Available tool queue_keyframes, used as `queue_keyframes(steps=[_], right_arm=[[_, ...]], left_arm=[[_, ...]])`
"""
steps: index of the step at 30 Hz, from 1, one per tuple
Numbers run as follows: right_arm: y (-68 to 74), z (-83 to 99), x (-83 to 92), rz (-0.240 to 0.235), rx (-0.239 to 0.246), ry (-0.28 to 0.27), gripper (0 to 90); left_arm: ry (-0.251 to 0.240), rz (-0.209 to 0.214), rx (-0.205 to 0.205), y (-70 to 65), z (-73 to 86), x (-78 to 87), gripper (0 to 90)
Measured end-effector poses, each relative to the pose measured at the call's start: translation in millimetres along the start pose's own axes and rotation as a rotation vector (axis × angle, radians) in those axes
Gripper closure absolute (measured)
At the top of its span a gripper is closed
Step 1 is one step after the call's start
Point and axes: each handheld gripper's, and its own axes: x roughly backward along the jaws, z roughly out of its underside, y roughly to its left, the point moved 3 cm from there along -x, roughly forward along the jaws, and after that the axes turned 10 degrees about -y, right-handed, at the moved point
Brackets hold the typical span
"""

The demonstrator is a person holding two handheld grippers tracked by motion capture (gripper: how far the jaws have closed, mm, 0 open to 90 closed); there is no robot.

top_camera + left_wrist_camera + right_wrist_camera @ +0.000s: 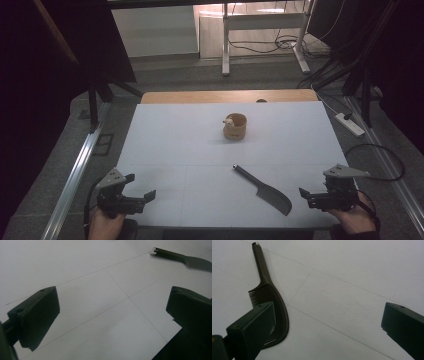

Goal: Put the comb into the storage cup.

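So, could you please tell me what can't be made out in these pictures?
- Comb: its lower teeth hidden behind the right gripper's own jaw, right gripper view.
- Wooden holder: contents too small to tell, high view.
- Comb's toothed end: cut off by the picture's right edge, left gripper view.

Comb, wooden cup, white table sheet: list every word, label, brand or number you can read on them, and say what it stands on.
No readable text anywhere.
Comb: dark and plain, no brand or lettering visible.
Wooden cup: no label to be made out; too small to tell finer marks.
White table sheet: thin grid lines, no words or numbers.
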Motion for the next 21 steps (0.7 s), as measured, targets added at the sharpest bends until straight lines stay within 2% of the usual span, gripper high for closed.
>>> queue_keyframes(steps=[9, 21], right_arm=[[1.0, -0.3, -0.3, 0.013, 0.011, 0.000, 0.0], [1.0, -0.3, -2.0, -0.012, 0.008, 0.014, 0.0]], left_arm=[[0.006, 0.000, -0.001, 0.2, 0.5, -0.2, 0.1], [0.006, 0.008, 0.003, 0.8, 0.5, 0.1, 0.5]])
